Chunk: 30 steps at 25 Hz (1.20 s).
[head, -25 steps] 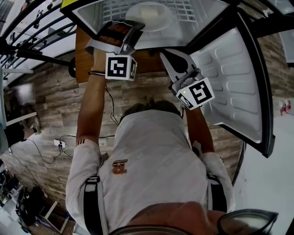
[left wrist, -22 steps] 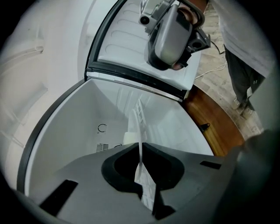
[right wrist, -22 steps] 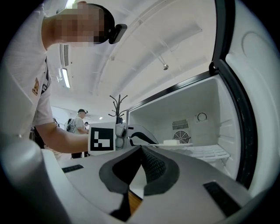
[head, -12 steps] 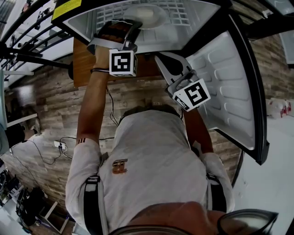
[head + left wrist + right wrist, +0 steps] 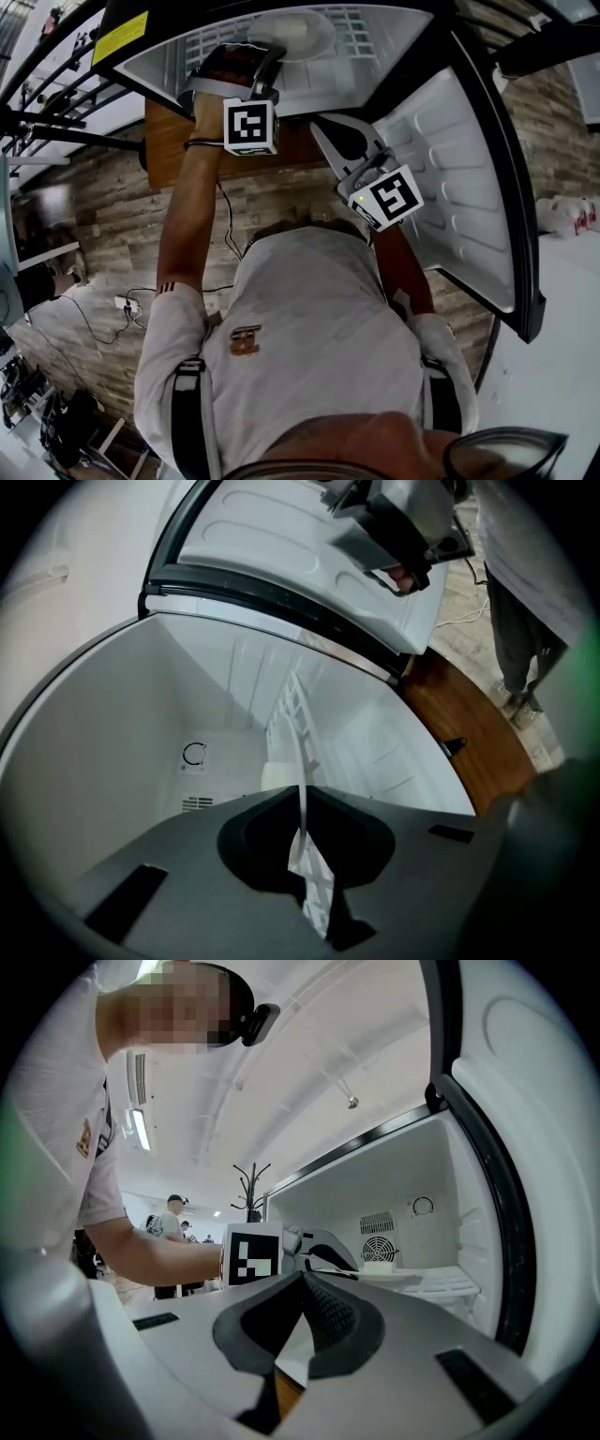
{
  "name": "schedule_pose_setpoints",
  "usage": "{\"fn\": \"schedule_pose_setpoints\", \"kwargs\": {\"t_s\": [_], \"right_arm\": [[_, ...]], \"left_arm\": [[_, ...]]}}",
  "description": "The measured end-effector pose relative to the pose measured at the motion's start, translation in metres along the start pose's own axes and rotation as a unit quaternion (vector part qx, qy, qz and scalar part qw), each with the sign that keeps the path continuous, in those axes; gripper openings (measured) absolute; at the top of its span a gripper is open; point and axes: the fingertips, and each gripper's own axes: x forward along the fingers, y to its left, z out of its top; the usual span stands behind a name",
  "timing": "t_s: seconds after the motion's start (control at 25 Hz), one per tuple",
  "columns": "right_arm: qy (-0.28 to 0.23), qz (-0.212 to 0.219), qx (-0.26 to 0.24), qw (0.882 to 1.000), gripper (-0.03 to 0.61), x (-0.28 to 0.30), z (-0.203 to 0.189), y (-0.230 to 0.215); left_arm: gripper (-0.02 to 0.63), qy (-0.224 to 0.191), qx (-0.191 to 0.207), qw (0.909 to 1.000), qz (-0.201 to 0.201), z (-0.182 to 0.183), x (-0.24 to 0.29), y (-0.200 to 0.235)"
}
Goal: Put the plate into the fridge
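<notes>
Plate (image 5: 296, 34) is at top centre of the head view, inside the fridge (image 5: 161, 52) and over the wire shelf (image 5: 364, 22). In the right gripper view it looks low on the shelf, touching or just above, can't tell which. Left tool (image 5: 261, 49) is clenched on the plate's near rim; the left gripper view shows the rim edge-on as a thin white line pinched between the jaws. Change over the last second: left tool and plate sit slightly further into the cavity, grip unchanged. Right tool (image 5: 323, 129) is at centre frame, outside the cavity beside the open door (image 5: 469, 159), jaws together on nothing, not moved. For the task: plate is already in the fridge and placement looks nearly done. Likely left to do: settle it on the shelf, let go, pull back.
</notes>
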Motion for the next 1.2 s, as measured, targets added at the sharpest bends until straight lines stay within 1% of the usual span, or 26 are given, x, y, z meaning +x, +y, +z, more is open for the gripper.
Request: {"fn": "schedule_pose_setpoints", "kwargs": {"t_s": [0.2,0.32,0.6,0.72,0.92,1.04,1.2], "right_arm": [[0.0,0.0,0.002,1.0,0.032,0.002,-0.002,-0.004],[0.0,0.001,0.003,1.0,0.032,0.003,-0.003,-0.005],[0.002,-0.001,0.005,1.0,0.032,0.005,-0.004,-0.01],[0.003,-0.001,0.006,1.0,0.032,0.006,-0.006,-0.012],[0.006,-0.001,0.007,1.0,0.032,0.007,-0.006,-0.014],[0.007,0.001,0.008,1.0,0.032,0.008,-0.007,-0.014],[0.01,0.0,0.009,1.0,0.032,0.008,-0.011,-0.015]], "left_arm": [[0.031,0.002,-0.003,0.9999,-0.011,0.0,0.008,0.003],[0.032,-0.002,-0.008,0.9996,-0.027,0.0,0.011,0.003],[0.035,-0.028,-0.02,0.9979,-0.056,0.009,0.01,0.003],[0.052,-0.041,-0.026,0.9972,-0.057,0.014,0.008,0.005],[0.055,-0.068,-0.035,0.9956,-0.054,0.02,0.006,0.008],[0.057,-0.084,-0.032,0.9946,-0.053,0.023,0.005,0.008],[0.073,-0.112,-0.029,0.9925,-0.041,0.03,0.002,0.009]]}}
